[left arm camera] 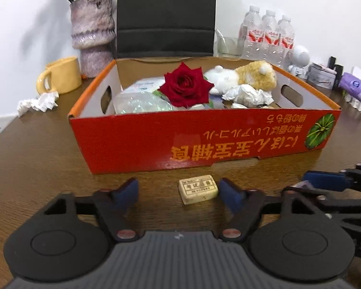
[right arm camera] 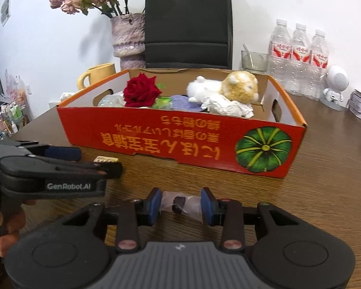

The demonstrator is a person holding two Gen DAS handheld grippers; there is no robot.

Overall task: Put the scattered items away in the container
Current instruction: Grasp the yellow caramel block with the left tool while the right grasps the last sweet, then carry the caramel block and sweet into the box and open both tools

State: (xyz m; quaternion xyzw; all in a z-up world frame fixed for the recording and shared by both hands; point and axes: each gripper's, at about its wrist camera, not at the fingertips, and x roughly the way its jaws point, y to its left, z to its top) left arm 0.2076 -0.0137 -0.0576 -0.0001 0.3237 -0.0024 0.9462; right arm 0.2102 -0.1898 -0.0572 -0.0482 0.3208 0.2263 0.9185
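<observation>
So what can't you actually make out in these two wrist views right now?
- Small packet between the right gripper pads: clear wrap blurs the dark contents, and the grip is unclear.
- Eraser, right view: mostly hidden behind the left gripper.
- Eraser label, left view: too small.
- Box floor: covered by rose, plush, tissue.

1. Left gripper: black plastic frame, two round black housings with recessed discs, ribbed grey centre panel, a small pale mark at the panel's top edge.
2. Left fingers: black arms tipped with blue pads; two reddish-metallic round pivot screws at their bases.
3. Right gripper: same black frame, grey ribbed panel, blue pads, reddish pivot screws.
4. Marking: "GenRobot.AI" in pale letters on the left gripper's side.
5. Left hand: bare skin, fingers showing.
</observation>
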